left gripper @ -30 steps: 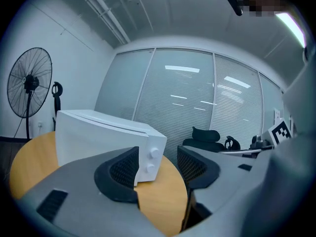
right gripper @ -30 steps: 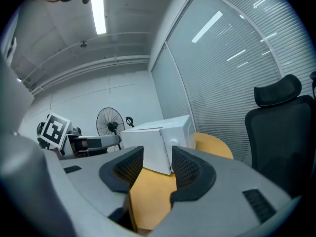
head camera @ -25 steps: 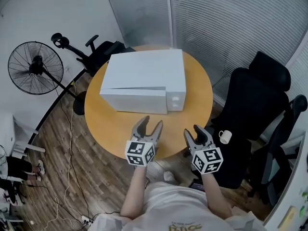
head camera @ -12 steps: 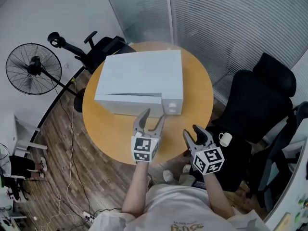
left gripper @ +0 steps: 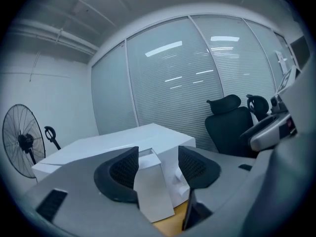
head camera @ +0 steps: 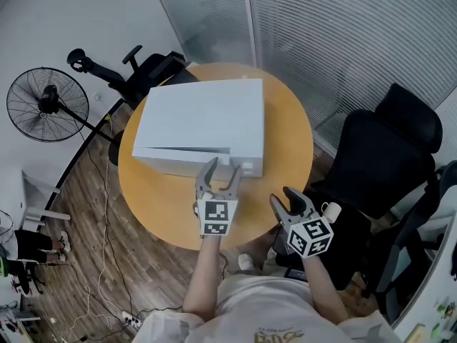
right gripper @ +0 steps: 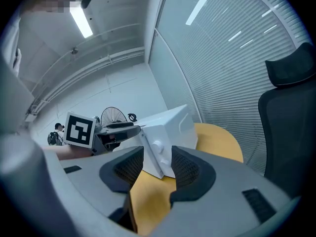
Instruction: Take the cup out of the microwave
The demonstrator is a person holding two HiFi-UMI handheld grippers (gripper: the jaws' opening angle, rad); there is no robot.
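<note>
Head view has us at a round wooden table [head camera: 285, 163], w/ a white microwave [head camera: 203, 116] covering most of the top & a black office chair [head camera: 371, 156] off to the right. The microwave's door [left gripper: 150, 191] looks a crack ajar, hinge side left, free edge next to the knobs [right gripper: 157, 146].

Our left gripper [head camera: 222, 167] is up at that free edge. In the left gripper view its jaws stand wide apart w/ the door edge btwn them, not clamped; whether a pad touches it we can't tell. Our right gripper [head camera: 283, 196] hangs lower, over the table's near rim & apart from the microwave, jaws also parted w/ nothing btwn them.

Cup: no view sees inside the microwave, so we take it to be in there, per the task. A small white mug [head camera: 330, 209] does peek out just beside the right gripper, on the chair side. It's prob. a different one, but we can't say.

Step in hand, as we read it: getting the door open, cup not yet reached. Next move needs the left jaws to close on the door edge, or hook behind it, then swing it out leftward on its arc. The right gripper should keep clear until the opening is wide enough to reach in & pinch the cup upright.
</note>
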